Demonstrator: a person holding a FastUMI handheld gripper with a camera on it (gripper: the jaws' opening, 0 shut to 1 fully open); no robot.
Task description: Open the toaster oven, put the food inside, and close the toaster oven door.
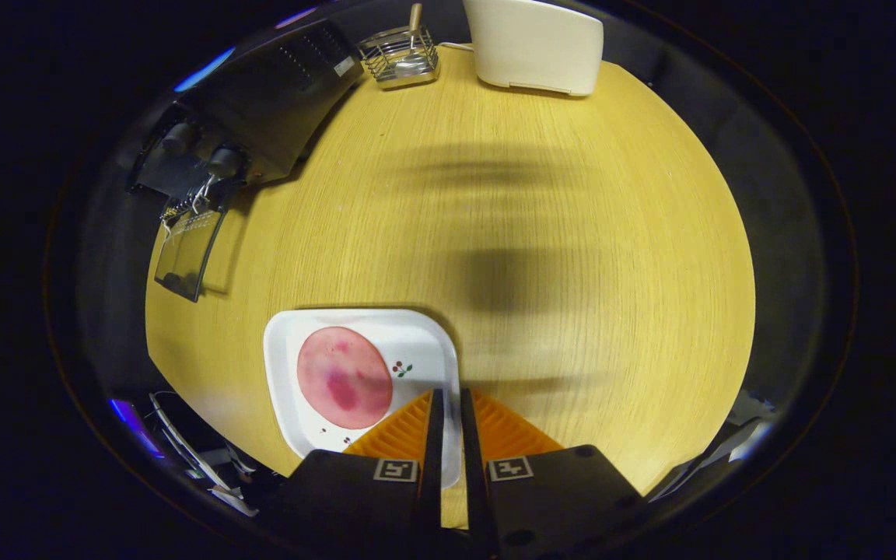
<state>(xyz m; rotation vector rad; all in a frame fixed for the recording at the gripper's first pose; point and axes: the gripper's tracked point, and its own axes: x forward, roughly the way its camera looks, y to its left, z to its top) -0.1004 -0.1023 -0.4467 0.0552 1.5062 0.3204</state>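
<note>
Gripper [448, 404] poised above the desk [541, 233], jaws nearly closed, holding nothing.
Food [344, 377] waits on its plate [417, 342] just ahead-left of them; oven [253, 109], door [187, 253] dropped open, stands well beyond, ready to load.

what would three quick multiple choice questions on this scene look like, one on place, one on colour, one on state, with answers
1. Where is the white plate?
A. just ahead of the gripper, on the table
B. inside the toaster oven
C. beside the wire rack

2. What colour is the round food slice?
A. green
B. pinkish red
C. blue

3. How is the toaster oven door?
A. shut
B. removed
C. open, folded down

Answers: 1 A, the plate lies by the fingertips; 2 B, the slice is pink with darker red patches; 3 C, the glass door hangs down in front. The gripper's fingers are nearly together, holding nothing.
</note>
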